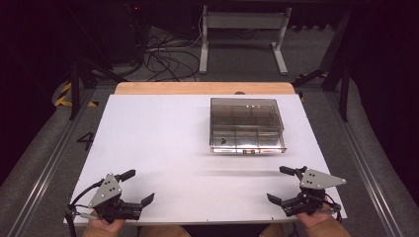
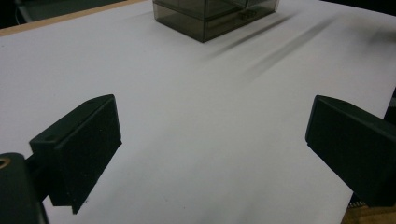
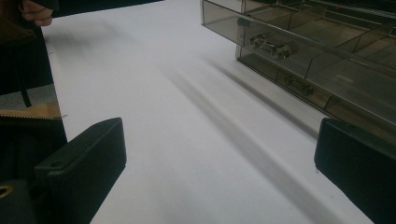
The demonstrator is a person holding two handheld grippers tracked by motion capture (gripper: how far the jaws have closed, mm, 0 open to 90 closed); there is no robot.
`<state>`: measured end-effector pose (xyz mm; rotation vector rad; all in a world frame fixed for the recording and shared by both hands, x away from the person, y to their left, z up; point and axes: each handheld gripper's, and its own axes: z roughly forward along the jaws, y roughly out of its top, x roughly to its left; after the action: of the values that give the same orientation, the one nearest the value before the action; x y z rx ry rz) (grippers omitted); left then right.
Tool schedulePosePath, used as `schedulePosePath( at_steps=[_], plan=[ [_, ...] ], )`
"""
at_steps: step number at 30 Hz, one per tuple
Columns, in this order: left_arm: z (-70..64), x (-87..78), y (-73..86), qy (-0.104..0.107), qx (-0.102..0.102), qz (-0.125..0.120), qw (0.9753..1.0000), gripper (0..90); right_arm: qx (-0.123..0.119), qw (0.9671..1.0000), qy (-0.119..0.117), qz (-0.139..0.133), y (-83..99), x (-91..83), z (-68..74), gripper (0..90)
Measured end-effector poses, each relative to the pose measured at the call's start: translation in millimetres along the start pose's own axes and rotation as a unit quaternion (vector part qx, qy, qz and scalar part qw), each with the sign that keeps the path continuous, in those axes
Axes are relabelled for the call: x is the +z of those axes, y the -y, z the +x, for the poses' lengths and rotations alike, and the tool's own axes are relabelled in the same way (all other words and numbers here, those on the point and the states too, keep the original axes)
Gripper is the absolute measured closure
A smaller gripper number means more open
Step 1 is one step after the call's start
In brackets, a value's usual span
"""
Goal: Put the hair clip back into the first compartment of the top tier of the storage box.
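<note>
Left gripper (image 1: pixel 132 187) and right gripper (image 1: pixel 279 183) sit at the near corners of the white table (image 1: pixel 158 143), jaws wide, holding nothing. Clear compartment box (image 1: pixel 246 124) sits far right of centre, well apart, path unobstructed.

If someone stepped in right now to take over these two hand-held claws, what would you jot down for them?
Left gripper: open, holding nothing, at the near left edge of the table.
Right gripper: open, holding nothing, at the near right edge.
Box: clear smoky plastic with compartments, on the far right part of the table, apart from both grippers. Small metal bits sit inside it in the right gripper view.
Done: nothing visibly handled.
Left: probably reaching for the box; the right gripper is nearer.
</note>
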<state>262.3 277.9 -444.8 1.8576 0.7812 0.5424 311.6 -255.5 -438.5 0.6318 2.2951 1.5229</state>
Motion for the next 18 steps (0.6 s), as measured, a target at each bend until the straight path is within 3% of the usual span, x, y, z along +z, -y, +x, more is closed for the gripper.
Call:
schedulePosePath(
  at_steps=[8, 18],
  plan=[
    [1.6, 2.0, 2.6, -0.007, 0.0, 0.007, 1.0, 4.3, 0.002, 1.0, -0.003, -0.002, 0.4, -0.4, -0.6, 2.7],
    [3.1, 3.1, 1.3, 0.001, -0.008, 0.008, 0.9999, 4.4, 0.004, 1.0, -0.005, -0.001, 0.7, 0.3, -1.3, 2.7]
  ],
)
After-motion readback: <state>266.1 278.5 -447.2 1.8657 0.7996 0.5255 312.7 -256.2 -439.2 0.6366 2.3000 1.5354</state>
